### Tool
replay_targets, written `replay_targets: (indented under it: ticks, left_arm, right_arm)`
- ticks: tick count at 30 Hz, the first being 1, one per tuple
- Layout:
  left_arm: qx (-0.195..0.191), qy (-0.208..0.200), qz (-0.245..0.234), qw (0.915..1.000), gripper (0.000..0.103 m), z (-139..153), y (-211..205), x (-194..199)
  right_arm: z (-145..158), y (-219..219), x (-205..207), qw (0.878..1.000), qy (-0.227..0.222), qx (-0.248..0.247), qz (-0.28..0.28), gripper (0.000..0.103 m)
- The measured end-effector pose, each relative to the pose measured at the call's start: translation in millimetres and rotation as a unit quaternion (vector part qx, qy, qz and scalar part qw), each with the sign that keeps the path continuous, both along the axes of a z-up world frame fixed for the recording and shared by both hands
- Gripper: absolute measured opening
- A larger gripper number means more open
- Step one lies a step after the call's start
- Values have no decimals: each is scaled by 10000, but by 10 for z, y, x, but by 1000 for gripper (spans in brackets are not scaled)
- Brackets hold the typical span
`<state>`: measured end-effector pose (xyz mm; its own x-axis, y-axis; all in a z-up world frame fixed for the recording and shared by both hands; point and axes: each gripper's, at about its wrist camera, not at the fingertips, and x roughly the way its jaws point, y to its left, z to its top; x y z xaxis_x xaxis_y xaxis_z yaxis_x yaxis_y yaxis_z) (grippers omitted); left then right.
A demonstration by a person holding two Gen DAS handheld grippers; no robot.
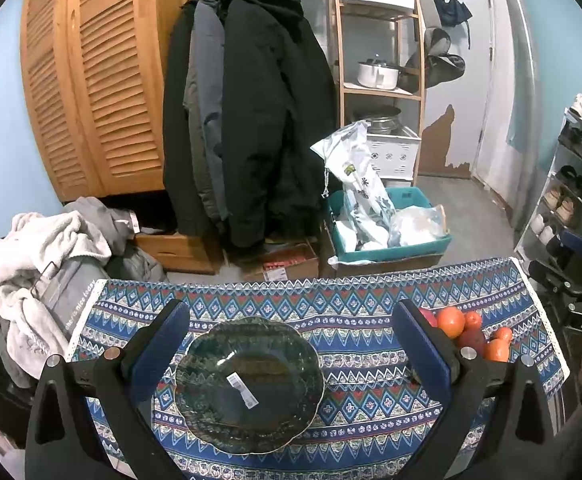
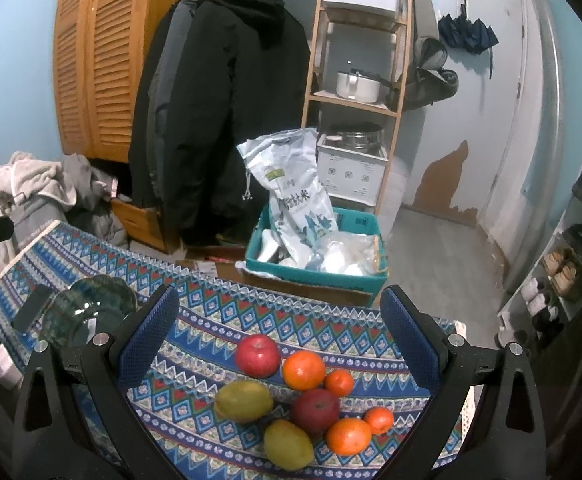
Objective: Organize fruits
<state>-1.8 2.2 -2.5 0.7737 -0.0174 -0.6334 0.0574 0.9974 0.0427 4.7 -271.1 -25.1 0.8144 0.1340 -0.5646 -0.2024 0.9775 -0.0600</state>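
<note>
A dark green glass plate (image 1: 249, 384) lies empty on the patterned blue tablecloth (image 1: 355, 312); a white label sticks to it. My left gripper (image 1: 291, 344) is open above the plate, which sits between its fingers. The plate also shows at the left of the right wrist view (image 2: 91, 312). My right gripper (image 2: 279, 324) is open above a pile of fruit: two red apples (image 2: 257, 355) (image 2: 315, 410), two yellow-green mangoes (image 2: 243, 400) (image 2: 289, 444), and several oranges (image 2: 304, 369) of different sizes. Part of the pile shows in the left wrist view (image 1: 461, 332).
Beyond the table's far edge stand a teal bin (image 2: 319, 252) with bags, hanging dark coats (image 1: 247, 112), a wooden shelf (image 1: 379, 80) with pots and a wooden wardrobe (image 1: 87, 80). Clothes (image 1: 39, 260) are piled at the left. A shoe rack (image 2: 571, 248) stands at the right.
</note>
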Motion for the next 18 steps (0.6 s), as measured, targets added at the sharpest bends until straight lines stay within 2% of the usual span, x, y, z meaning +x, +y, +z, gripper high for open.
replay_targets:
  ticks: [18]
  left_arm:
    - [-5,13,5,10000,102,-6,-1,-2]
  right_arm:
    - [10,5,-15,10000,-5,-23,10,99]
